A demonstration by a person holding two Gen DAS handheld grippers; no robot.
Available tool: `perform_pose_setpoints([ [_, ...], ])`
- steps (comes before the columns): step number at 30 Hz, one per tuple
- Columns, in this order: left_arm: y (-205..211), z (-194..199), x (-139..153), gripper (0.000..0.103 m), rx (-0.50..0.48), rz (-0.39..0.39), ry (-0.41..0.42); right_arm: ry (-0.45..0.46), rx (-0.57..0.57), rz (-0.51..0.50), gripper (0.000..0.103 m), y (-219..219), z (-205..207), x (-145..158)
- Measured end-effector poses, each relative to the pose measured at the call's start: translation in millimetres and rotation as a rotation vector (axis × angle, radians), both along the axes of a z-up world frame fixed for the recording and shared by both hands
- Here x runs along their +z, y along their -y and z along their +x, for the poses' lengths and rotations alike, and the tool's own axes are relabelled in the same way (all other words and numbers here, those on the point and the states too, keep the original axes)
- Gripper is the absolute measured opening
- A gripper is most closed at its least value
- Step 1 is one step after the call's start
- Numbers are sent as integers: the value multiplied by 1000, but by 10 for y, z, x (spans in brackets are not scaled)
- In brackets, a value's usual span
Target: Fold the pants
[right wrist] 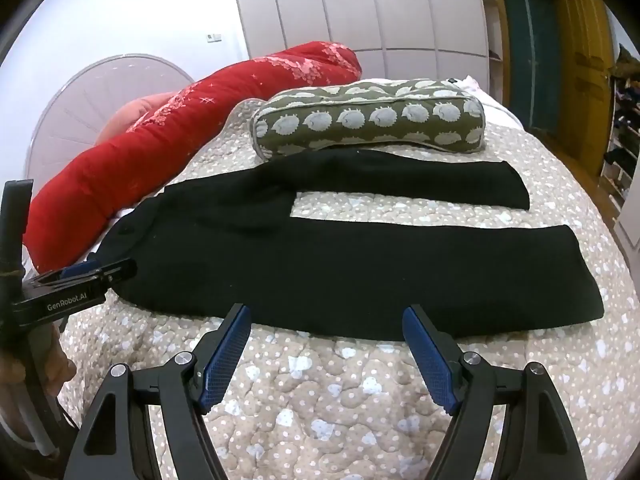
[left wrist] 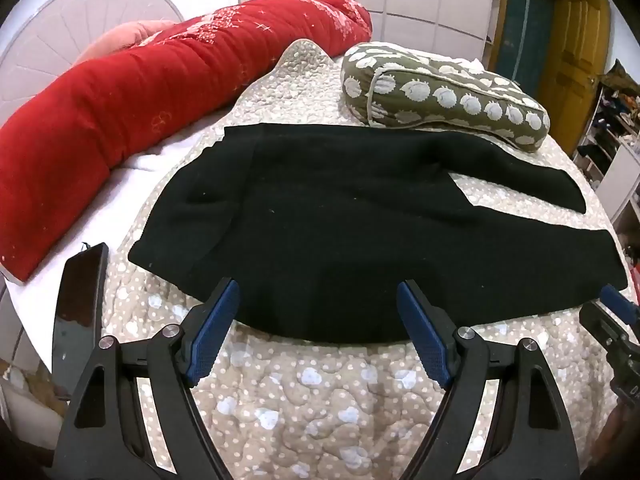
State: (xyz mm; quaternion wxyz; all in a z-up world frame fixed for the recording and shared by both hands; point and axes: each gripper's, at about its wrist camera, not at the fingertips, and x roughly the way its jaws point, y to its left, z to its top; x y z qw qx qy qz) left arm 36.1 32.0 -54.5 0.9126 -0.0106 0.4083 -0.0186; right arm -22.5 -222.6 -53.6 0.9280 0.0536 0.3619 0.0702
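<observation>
Black pants [left wrist: 320, 216] lie flat on the quilted bed cover, waist to the left, two legs spread apart to the right; they also show in the right wrist view [right wrist: 344, 264]. My left gripper [left wrist: 318, 300] is open and empty, its blue pads hovering over the near edge of the pants by the waist and seat. My right gripper [right wrist: 326, 324] is open and empty, just above the near edge of the near leg. The right gripper shows at the right edge of the left wrist view [left wrist: 616, 304]; the left gripper shows at the left of the right wrist view [right wrist: 80, 274].
A red rolled quilt [left wrist: 140, 96] lies along the far left. A green patterned bolster pillow [left wrist: 440, 92] touches the far leg. A black phone [left wrist: 80, 304] lies at the bed's left edge. The beige dotted cover [left wrist: 300, 392] shows in front. Wardrobes and a yellow door [left wrist: 576, 48] stand behind.
</observation>
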Motion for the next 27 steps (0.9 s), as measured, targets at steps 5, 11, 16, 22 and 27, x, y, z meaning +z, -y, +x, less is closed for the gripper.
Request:
perform_pose_setpoints([
  [5, -38, 11, -31, 82, 12, -6, -17, -28, -6, 11, 77, 13, 26, -39],
  [11, -70, 15, -59, 82, 23, -2, -27, -14, -8, 5, 77, -7, 79, -53],
  [16, -59, 0, -36, 82, 29, 14, -9, -20, -11, 4, 77, -33, 64, -80],
  [22, -62, -1, -28, 82, 33, 13, -10, -25, -15, 8, 77, -2, 39, -41],
  [27, -80, 1, -23, 82, 39, 8, -11, -33, -25, 12, 77, 11, 31, -46],
])
